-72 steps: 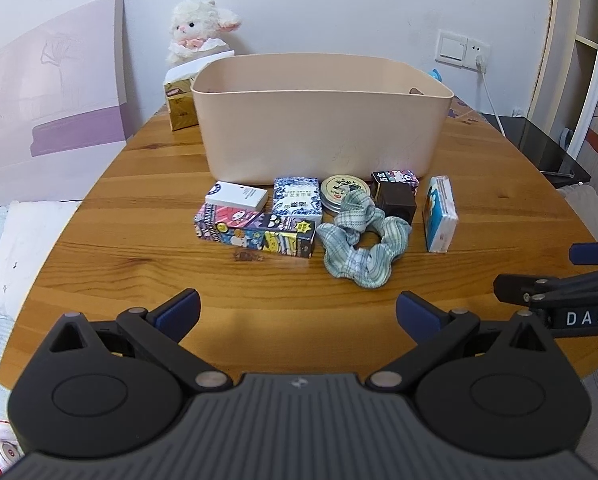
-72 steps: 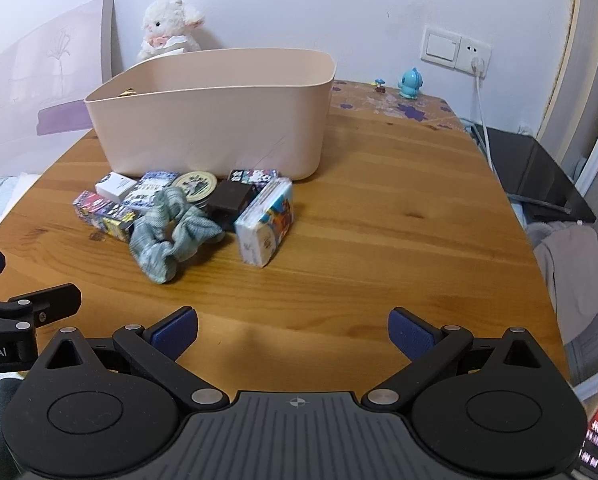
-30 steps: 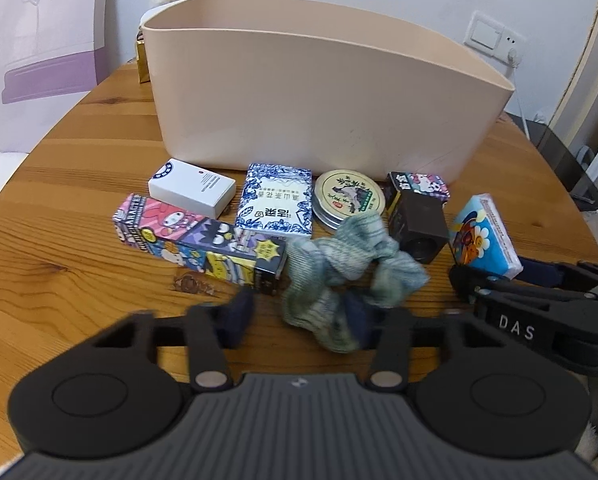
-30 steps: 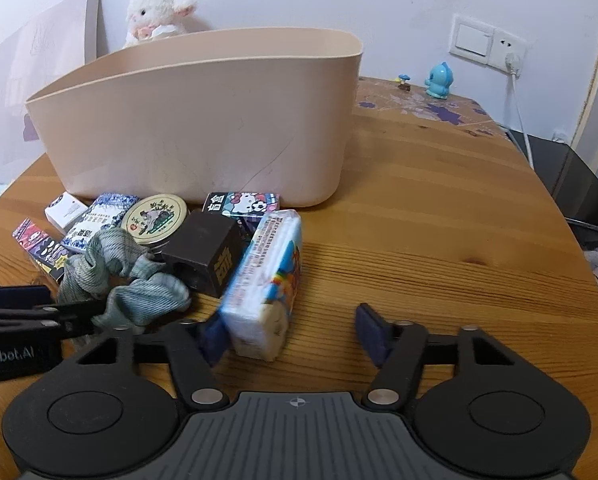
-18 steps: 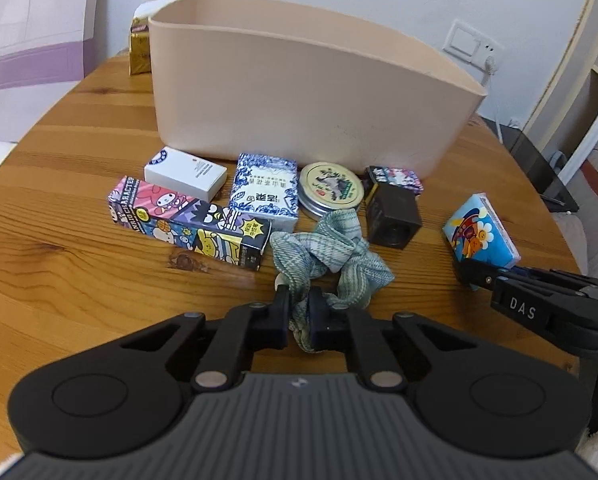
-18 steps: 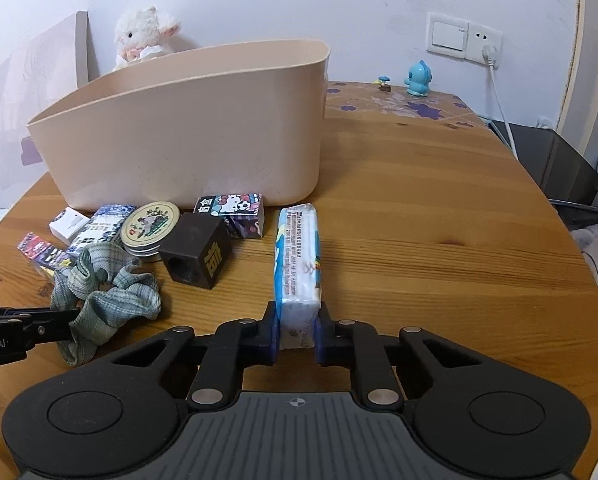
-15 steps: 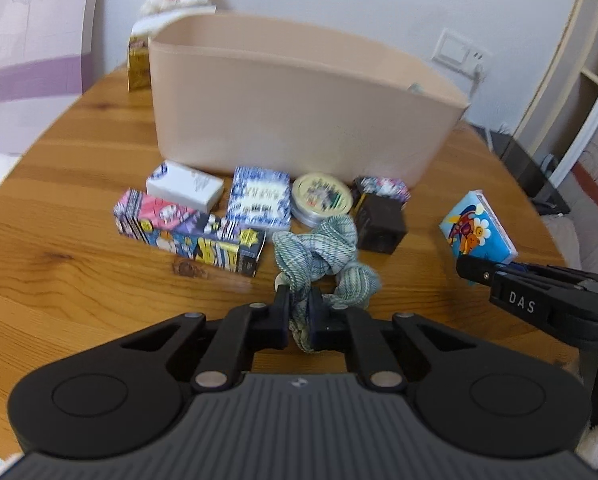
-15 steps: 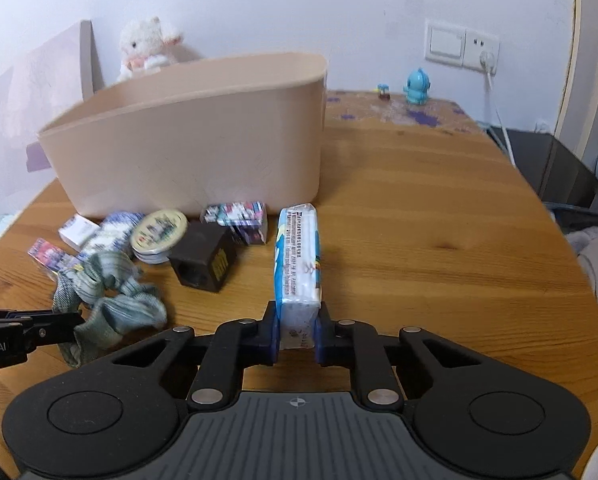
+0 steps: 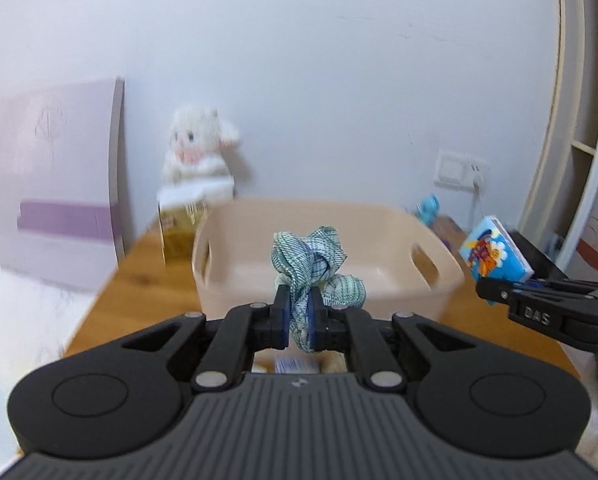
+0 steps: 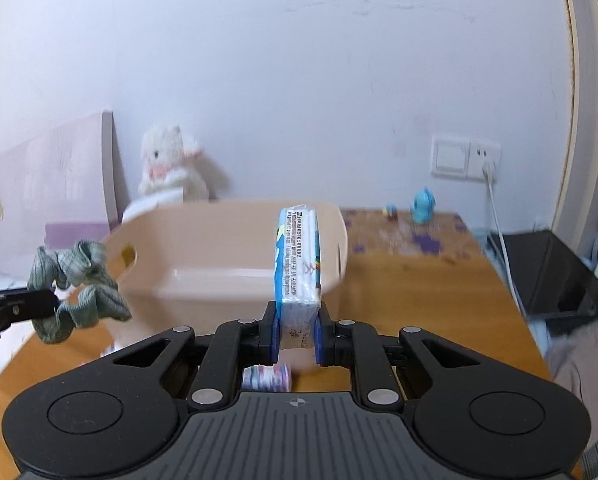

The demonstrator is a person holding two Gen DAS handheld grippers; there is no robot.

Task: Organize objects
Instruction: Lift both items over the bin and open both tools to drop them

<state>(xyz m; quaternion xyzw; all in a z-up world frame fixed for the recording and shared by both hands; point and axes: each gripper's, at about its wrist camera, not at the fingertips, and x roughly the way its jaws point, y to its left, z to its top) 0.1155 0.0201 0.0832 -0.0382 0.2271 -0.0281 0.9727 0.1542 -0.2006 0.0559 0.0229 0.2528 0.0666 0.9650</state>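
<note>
1. Aloft, the green plaid scrunchie (image 9: 313, 268) is pinched between the pads of the left claw (image 9: 298, 317), which is pressed together on the fabric; the scrunchie is held in the air in front of the beige bin (image 9: 327, 256) and is clear of the wooden surface (image 9: 147, 276)
2. Likewise, the tissue pack (image 10: 298, 258) is clamped on edge, upright, in the right claw (image 10: 296, 334), whose two pads are closed against its flat sides; it is held in front of the bin's near wall, off the surface
3. From the left wrist view, the right claw is seen at the right edge with the pack's colourful cartoon face turned towards the camera (image 9: 495, 254), beside the bin's right end
4. From the right wrist view, the scrunchie is seen at the left, gripped by the other claw, near the bin's left handle hole (image 10: 129, 254)
5. A white plush toy (image 9: 197, 148) is seen behind the bin, sitting on a gold box (image 9: 181, 224) against the wall
6. A small blue figure (image 10: 423, 206) is seen standing on the far right part of the surface, below a wall switch (image 10: 451, 158)
</note>
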